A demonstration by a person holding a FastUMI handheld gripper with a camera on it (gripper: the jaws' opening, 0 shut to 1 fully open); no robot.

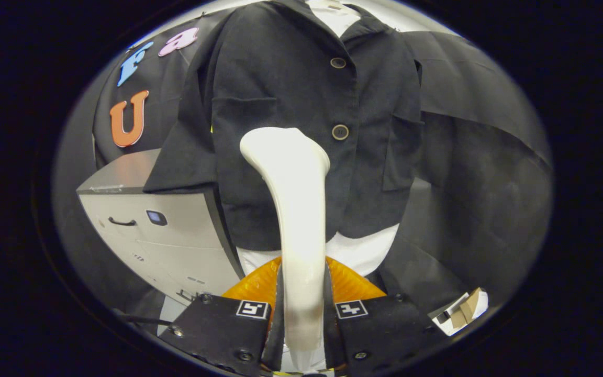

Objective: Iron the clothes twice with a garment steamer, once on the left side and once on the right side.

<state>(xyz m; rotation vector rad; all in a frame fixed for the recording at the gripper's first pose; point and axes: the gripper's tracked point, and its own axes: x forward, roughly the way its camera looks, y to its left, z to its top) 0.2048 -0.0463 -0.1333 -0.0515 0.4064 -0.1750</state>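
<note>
Claw [301, 314] holds white garment steamer [293, 209] by handle, both fingers pressing on it. Steamer head up, at front of hanging black jacket [291, 78], near lower button [339, 132].

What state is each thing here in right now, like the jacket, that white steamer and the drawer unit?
Gripper: shut on the garment steamer.
Garment steamer: held upright, head against the jacket's front.
Jacket: hanging, buttoned.
Cabinet: drawers closed.

Grey cabinet [165, 230] beside the hanging black jacket [280, 94]; its sleeve hem reaches over the cabinet's flat top
</note>
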